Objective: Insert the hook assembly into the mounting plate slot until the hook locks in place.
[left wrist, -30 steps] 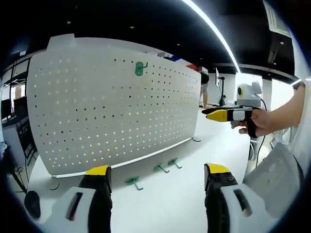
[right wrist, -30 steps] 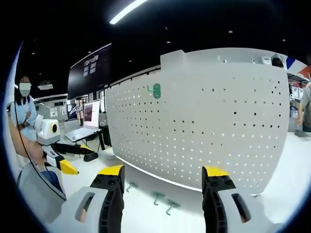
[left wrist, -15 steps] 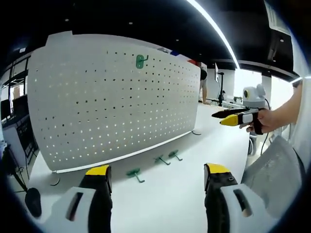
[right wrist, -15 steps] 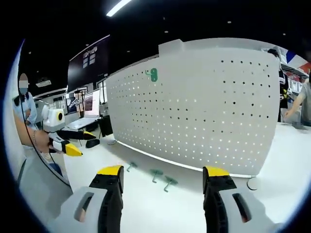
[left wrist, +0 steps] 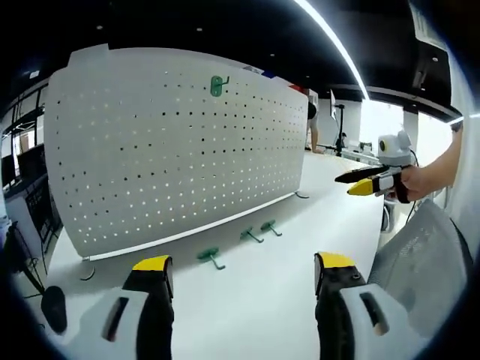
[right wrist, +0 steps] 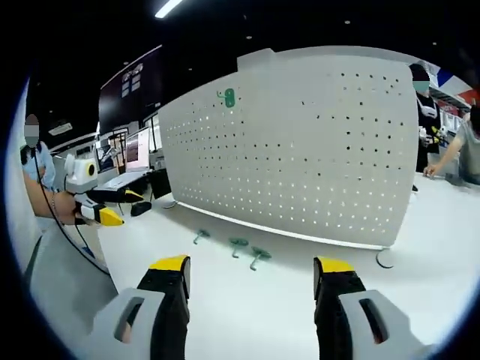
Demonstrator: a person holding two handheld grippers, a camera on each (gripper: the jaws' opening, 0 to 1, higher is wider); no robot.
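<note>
- The left gripper [left wrist: 241, 277] is hovering above the white table [left wrist: 270, 300] with its jaws spread wide and nothing between them.
- The right gripper [right wrist: 252, 279] is standing just as wide apart and is also carrying nothing; it is reaching into the left gripper view from the right, held in a hand [left wrist: 417, 183].
- Three green hooks are lying loose on the table just in front of the board's foot: the nearest hook [left wrist: 211, 256], the middle hook [left wrist: 250, 235] and the far hook [left wrist: 269, 226].
- The white pegboard [left wrist: 180, 142] is standing upright behind them, and one mounted hook [left wrist: 217, 85] is already sitting near its top edge.
- The step in hand looks like the reach for a loose hook, so the chosen gripper should be coming down over the hook's flat end, squarely, and closing only once the jaws are straddling it.
- Gripping by the plate end would probably leave the prongs free for the holes; which way each hook's prongs are facing is too small to tell.
- Keeping both grippers back from the board should be leaving hooks and holes in sight.
</note>
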